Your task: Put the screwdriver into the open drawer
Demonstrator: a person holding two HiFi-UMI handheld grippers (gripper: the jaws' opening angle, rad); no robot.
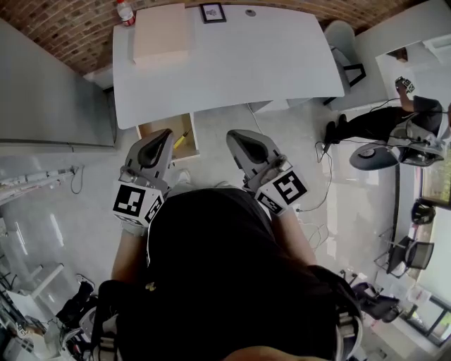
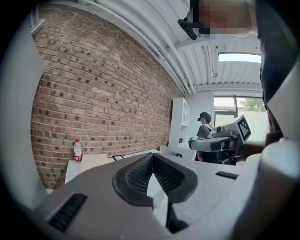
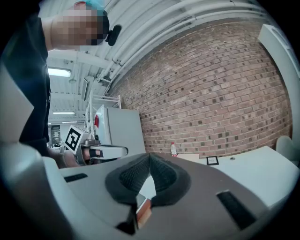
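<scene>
The open wooden drawer (image 1: 166, 129) sticks out from under the white desk (image 1: 232, 63) at its near left corner. A yellow-handled screwdriver (image 1: 180, 140) lies inside it, partly hidden behind my left gripper (image 1: 156, 143). Both grippers are held up close to my chest, above the floor and short of the desk. The left gripper (image 2: 152, 158) is shut with nothing between its jaws. The right gripper (image 1: 243, 141) is also shut and empty, its pads meeting at the tip (image 3: 149, 158). Each gripper view shows the other gripper beside it.
On the desk stand a flat cardboard box (image 1: 162, 33), a red-capped bottle (image 1: 125, 12) and a small picture frame (image 1: 213, 13). A grey cabinet (image 1: 49, 92) flanks the left. A chair (image 1: 342, 42) and floor cables (image 1: 320, 176) lie right. Another person (image 2: 205, 126) stands far off.
</scene>
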